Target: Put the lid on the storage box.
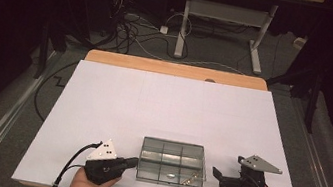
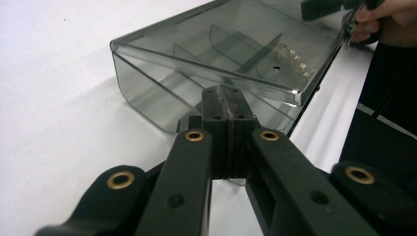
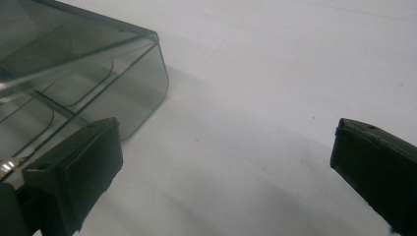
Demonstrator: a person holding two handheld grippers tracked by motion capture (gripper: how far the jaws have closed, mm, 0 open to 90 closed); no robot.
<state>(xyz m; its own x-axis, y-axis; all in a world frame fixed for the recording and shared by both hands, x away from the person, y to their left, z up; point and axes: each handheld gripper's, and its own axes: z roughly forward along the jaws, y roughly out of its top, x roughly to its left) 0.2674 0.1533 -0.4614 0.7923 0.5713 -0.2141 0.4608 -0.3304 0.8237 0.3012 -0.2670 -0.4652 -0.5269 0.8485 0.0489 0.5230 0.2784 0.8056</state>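
Pressing its jaws together against the near-left corner of the clear compartment box (image 1: pixel 172 163), the left gripper (image 1: pixel 132 162) holds nothing; the right gripper (image 1: pixel 217 175) stands with jaws spread wide just beside the box's right end, gripping nothing. The box rests near the front edge of the white table sheet (image 1: pixel 168 104), with small brass parts (image 1: pixel 187 180) in its front-right compartment. Judged from here, a one-sided shove could slide or tip the light box and scatter those parts.

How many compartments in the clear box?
6, from the high view: the clear box is split into a far row of three and a near row of three. Small brass parts lie in the near-right one.
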